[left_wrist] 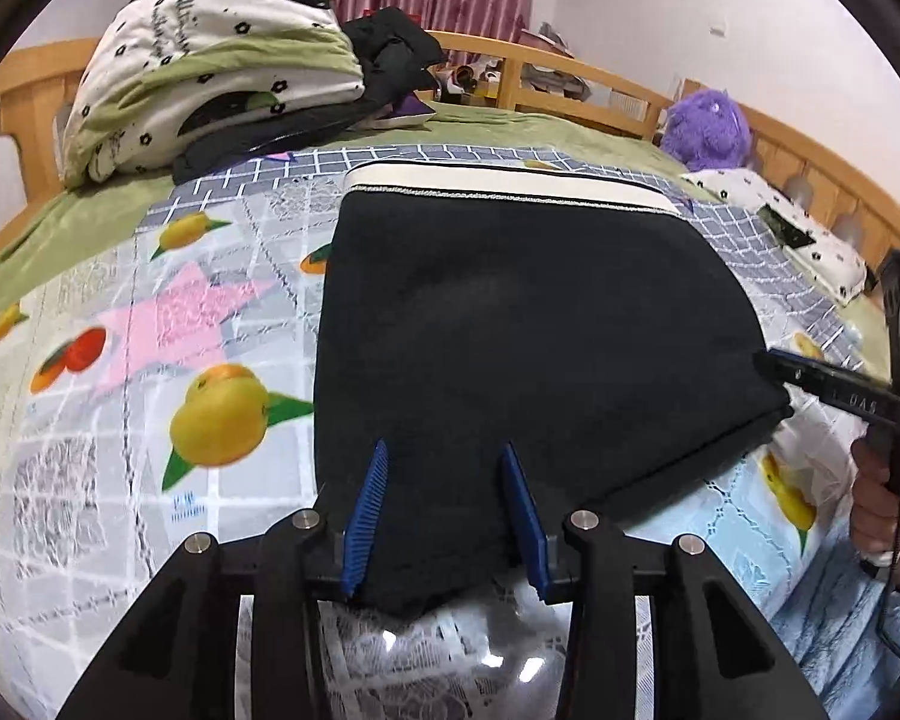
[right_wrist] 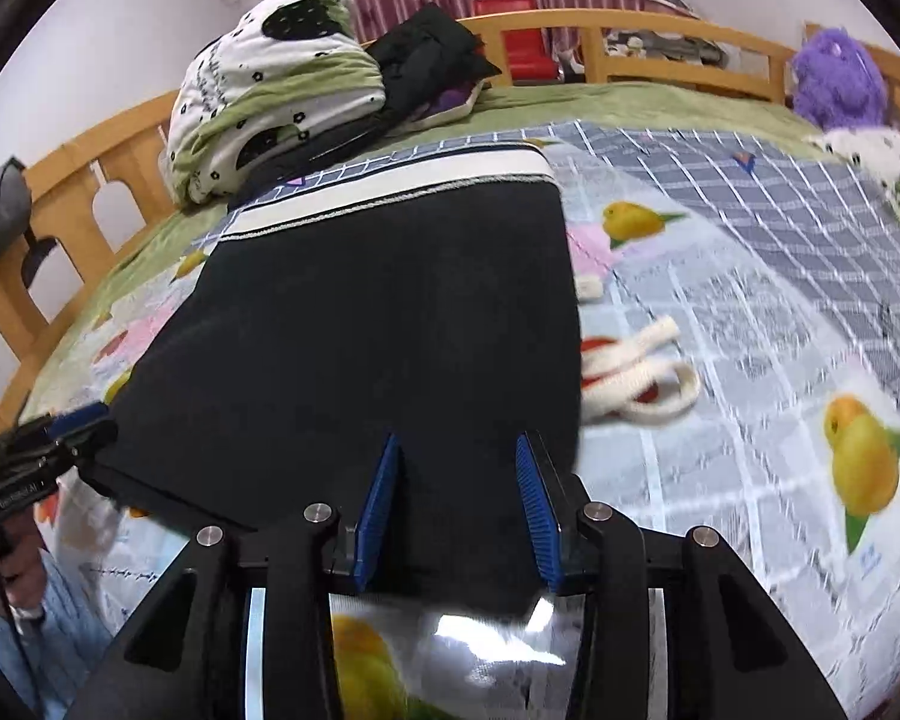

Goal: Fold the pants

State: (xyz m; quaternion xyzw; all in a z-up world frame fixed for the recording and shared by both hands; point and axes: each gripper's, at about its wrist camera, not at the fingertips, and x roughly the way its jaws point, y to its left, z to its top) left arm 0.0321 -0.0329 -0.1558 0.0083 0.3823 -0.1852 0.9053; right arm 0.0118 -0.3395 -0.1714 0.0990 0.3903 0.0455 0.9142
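The black pants (left_wrist: 528, 330) lie folded flat on the fruit-print sheet, white waistband (left_wrist: 510, 183) at the far end. My left gripper (left_wrist: 444, 462) is open, its blue fingers (left_wrist: 369, 504) straddling the near left corner of the cloth. My right gripper (right_wrist: 459, 456) is open over the near right corner of the pants (right_wrist: 360, 324), fingers (right_wrist: 537, 510) apart. The right gripper also shows in the left wrist view (left_wrist: 810, 378) at the pants' right edge. The left gripper shows in the right wrist view (right_wrist: 60, 438). A white drawstring (right_wrist: 630, 378) lies loose beside the pants.
A folded quilt (left_wrist: 210, 60) and dark clothes (left_wrist: 390, 54) are piled at the bed's far left. A purple plush toy (left_wrist: 708, 126) sits at the far right by the wooden bed rail (left_wrist: 570, 69). A spotted pillow (left_wrist: 780, 228) lies at the right.
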